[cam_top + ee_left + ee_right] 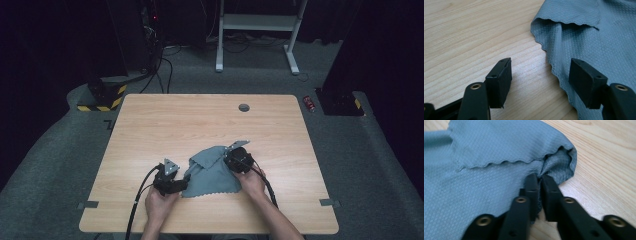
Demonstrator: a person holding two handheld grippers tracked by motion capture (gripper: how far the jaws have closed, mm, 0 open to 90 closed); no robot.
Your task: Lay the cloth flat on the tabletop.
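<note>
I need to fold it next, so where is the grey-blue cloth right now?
The grey-blue textured cloth lies on the wooden table's near middle, between both grippers, its right edge pinched by the right gripper.

Dim lab: lone wooden table, floor cables, hazard-striped base.

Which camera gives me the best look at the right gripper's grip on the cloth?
The right gripper view: the right gripper has its jaws shut on a pinched fold of the grey cloth. The high view shows that gripper at the cloth's right side, too small to judge. The left gripper view shows the cloth's scalloped edge.
</note>
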